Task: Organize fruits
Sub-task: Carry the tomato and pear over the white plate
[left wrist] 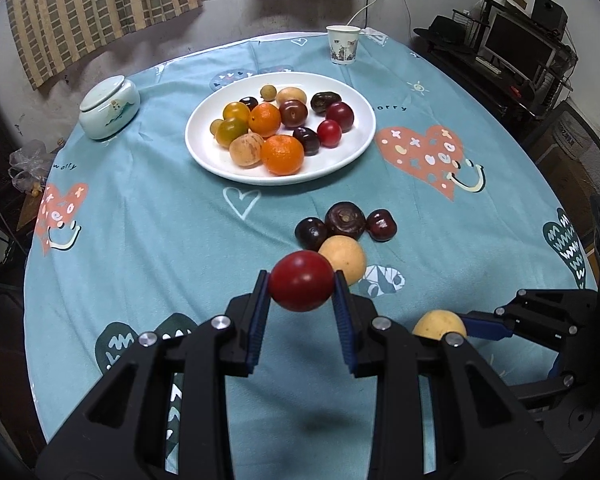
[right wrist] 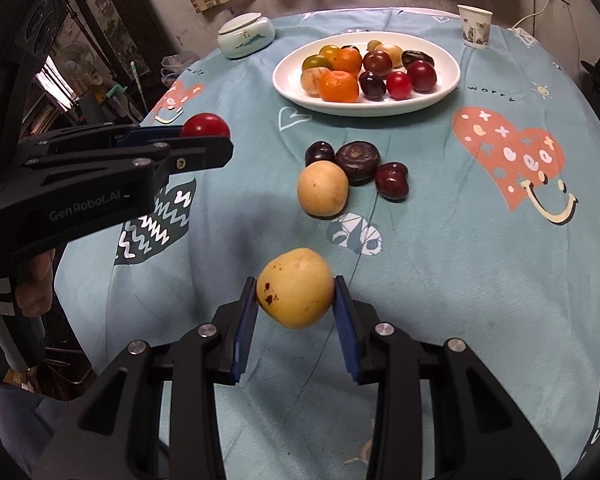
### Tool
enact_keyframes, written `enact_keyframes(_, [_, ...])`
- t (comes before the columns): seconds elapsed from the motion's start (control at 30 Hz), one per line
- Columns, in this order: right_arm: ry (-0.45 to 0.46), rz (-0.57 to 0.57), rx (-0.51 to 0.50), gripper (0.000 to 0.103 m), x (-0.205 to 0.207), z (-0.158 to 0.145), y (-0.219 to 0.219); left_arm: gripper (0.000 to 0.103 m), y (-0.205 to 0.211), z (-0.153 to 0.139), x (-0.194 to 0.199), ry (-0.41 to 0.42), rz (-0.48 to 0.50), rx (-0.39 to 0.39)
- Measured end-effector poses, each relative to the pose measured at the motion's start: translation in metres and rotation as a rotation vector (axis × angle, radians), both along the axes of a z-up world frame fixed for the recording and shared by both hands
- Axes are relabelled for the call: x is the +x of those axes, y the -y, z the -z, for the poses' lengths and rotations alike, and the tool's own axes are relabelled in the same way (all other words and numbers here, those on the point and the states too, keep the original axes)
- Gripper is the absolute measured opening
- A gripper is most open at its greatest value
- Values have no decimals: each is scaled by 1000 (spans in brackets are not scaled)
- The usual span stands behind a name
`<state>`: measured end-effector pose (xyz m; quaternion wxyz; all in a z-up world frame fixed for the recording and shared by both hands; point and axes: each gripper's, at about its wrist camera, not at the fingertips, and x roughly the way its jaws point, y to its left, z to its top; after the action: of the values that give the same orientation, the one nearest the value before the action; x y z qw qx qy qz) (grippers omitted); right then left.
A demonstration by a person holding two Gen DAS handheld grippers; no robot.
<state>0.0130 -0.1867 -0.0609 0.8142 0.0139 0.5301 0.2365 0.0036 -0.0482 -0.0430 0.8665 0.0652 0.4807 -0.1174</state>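
Clamped in the left hand-held gripper (left wrist: pixel 301 286) is a red fruit (left wrist: pixel 301 280), the right hand-held gripper (right wrist: pixel 295 290) seemingly airborne, grips a yellow fruit (right wrist: pixel 295 287).

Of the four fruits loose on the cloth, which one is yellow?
The round yellow fruit, nearest the grippers; the other three behind it are dark purple-red.

Round worktop (left wrist: pixel 148 216) under a teal heart-print cloth, lidded pale ceramic jar (left wrist: pixel 109 107) at its left, paper cup (left wrist: pixel 343 44) at the far edge, checked curtains (left wrist: pixel 100 12) behind, monitor (left wrist: pixel 518 46) at right.
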Motion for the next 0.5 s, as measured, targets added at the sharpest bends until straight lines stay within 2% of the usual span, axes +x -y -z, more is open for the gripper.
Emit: enact_keyframes(0.5, [-53, -4, 15, 38, 11, 17, 5, 32, -8, 14, 21, -41, -44, 15])
